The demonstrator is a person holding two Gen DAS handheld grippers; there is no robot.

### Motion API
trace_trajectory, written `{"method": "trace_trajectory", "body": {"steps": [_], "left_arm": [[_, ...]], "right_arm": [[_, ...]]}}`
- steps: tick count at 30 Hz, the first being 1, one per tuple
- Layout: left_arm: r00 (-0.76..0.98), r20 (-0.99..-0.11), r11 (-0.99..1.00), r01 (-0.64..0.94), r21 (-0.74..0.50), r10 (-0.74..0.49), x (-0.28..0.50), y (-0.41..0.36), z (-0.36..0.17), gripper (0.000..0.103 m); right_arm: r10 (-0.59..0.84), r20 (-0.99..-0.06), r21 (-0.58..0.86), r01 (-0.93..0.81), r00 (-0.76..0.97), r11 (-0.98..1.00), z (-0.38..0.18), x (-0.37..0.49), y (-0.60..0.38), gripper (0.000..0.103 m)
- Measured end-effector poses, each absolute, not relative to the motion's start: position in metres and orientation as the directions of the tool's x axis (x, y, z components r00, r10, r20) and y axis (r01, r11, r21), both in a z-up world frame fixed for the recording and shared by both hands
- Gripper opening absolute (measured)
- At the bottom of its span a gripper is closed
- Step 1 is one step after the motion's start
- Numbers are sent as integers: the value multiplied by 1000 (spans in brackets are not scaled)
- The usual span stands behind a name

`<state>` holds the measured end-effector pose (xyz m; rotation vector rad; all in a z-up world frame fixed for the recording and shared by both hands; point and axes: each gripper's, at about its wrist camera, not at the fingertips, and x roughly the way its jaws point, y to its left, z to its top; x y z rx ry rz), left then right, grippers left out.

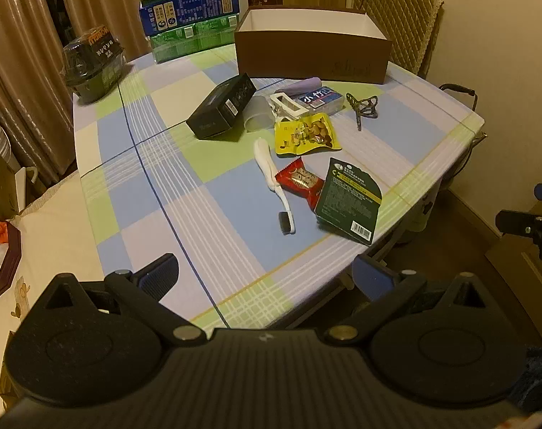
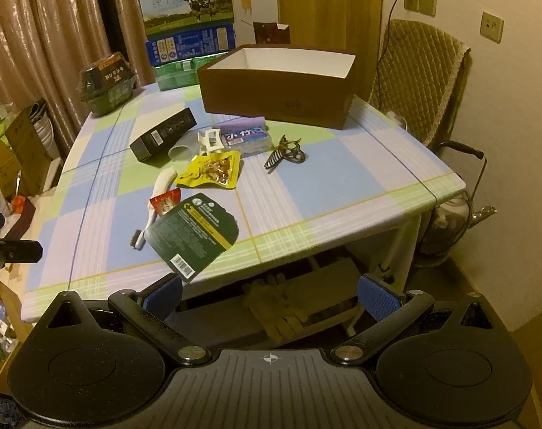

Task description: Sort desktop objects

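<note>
An open brown box [image 1: 312, 59] [image 2: 276, 96] stands at the back of the checked table. In front of it lie a black carton [image 1: 222, 107] [image 2: 163, 138], a white toothbrush [image 1: 271, 178] [image 2: 156, 196], a yellow snack bag [image 1: 306, 135] [image 2: 211, 171], a red packet [image 1: 299, 180] [image 2: 165, 203], a dark green packet [image 1: 349, 202] [image 2: 194, 232], a blue-labelled case [image 1: 319, 102] [image 2: 247, 138] and a dark hair claw [image 1: 364, 105] [image 2: 285, 152]. My left gripper [image 1: 267, 275] is open, near the table's front edge. My right gripper [image 2: 271, 295] is open, below the front edge.
Milk cartons [image 1: 188, 10] [image 2: 188, 25] and a dark wrapped tub [image 1: 93, 62] [image 2: 108, 82] stand at the back left. A padded chair [image 1: 399, 18] [image 2: 421, 82] is behind the table on the right. A kettle [image 2: 449, 225] sits on the floor to the right.
</note>
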<state>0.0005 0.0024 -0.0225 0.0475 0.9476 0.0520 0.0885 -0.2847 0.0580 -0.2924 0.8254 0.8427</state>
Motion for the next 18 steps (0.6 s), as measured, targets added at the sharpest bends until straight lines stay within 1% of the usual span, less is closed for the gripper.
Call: {"method": "trace_trajectory", "body": {"steps": [18], "left_arm": [[562, -825, 998, -41, 49, 64, 6, 2, -28, 102]], "right_arm": [[545, -750, 85, -763, 375, 641, 56, 93, -284, 101]]}}
